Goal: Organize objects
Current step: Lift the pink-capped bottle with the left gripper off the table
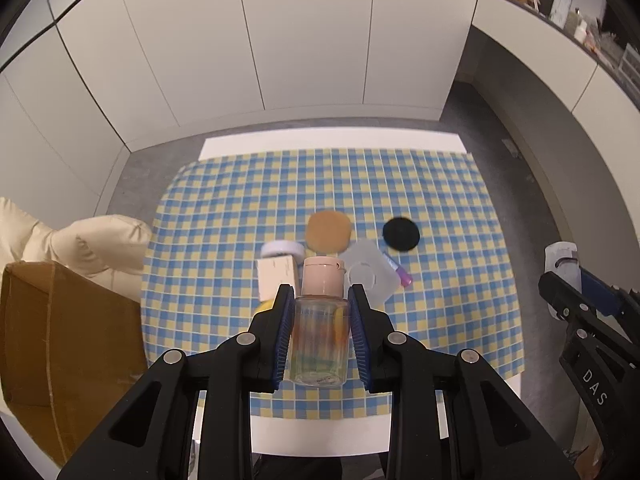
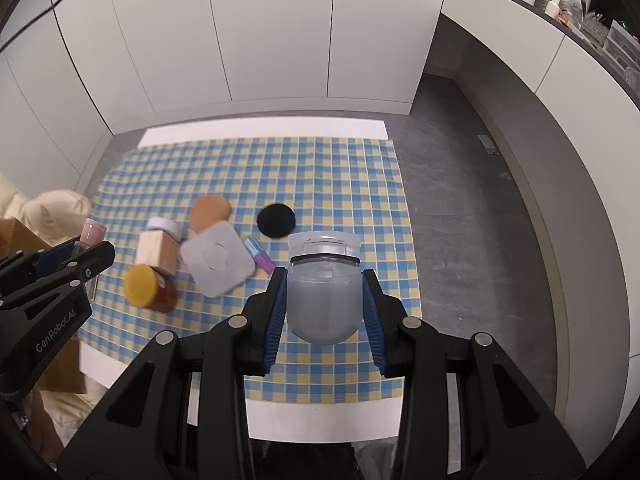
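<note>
My left gripper (image 1: 320, 292) is shut on a clear bottle (image 1: 320, 340) with a pink cap, held up above the table. My right gripper (image 2: 325, 277) is shut on a translucent grey rounded case (image 2: 324, 304) with a black strip near its top, also lifted. Below on the checked cloth (image 2: 340, 184) lie a tan round sponge (image 2: 210, 212), a black round puff (image 2: 276, 220), a square translucent box (image 2: 218, 258), a pink tube (image 2: 260, 258), a white-lidded jar (image 2: 162, 226), a beige carton (image 2: 154, 252) and a yellow-lidded jar (image 2: 144, 288).
The white table (image 1: 320, 138) stands before white cabinet doors (image 1: 304, 32). A cardboard box (image 1: 60, 340) and a cream cushion (image 1: 80, 244) sit at the left. Grey floor (image 2: 480, 220) runs along the right, under a cluttered shelf (image 2: 580, 8).
</note>
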`<action>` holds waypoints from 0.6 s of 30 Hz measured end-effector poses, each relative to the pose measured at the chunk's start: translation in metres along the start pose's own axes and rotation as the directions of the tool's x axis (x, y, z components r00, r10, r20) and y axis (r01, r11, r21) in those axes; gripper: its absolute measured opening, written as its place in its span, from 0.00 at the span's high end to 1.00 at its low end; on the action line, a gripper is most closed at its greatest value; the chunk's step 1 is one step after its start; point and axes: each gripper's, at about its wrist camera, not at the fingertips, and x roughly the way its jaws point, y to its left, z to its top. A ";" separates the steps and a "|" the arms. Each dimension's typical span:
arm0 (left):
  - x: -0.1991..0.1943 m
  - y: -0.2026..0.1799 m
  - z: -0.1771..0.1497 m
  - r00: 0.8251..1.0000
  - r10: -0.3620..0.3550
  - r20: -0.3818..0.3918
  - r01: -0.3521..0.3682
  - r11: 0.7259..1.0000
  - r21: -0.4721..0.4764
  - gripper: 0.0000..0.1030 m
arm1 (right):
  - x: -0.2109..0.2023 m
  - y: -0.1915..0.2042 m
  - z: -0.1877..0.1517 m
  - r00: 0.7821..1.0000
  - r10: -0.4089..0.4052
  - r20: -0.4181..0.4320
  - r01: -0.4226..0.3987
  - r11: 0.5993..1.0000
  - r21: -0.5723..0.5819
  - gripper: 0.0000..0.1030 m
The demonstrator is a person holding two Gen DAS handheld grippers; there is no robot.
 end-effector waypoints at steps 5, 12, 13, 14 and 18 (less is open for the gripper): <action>-0.030 0.004 0.015 0.999 0.015 0.033 -0.014 1.000 -0.007 0.74 | -0.028 0.002 0.018 1.000 -0.006 0.030 0.006 1.000 -0.005 0.64; -0.070 0.008 0.031 0.997 0.017 0.073 -0.016 1.000 -0.019 0.74 | -0.074 0.005 0.041 0.997 -0.009 0.081 0.010 1.000 -0.008 0.64; -0.075 0.009 0.032 0.997 0.016 0.076 -0.014 1.000 -0.020 0.74 | -0.078 0.004 0.043 0.996 -0.008 0.086 0.009 1.000 -0.010 0.64; -0.082 0.009 0.035 0.996 0.014 0.083 -0.013 1.000 -0.020 0.74 | -0.084 0.005 0.045 0.996 -0.010 0.093 0.011 1.000 -0.012 0.64; -0.103 0.011 0.043 0.995 0.012 0.102 -0.010 1.000 -0.026 0.73 | -0.107 0.008 0.054 0.992 -0.018 0.125 0.022 0.999 -0.025 0.64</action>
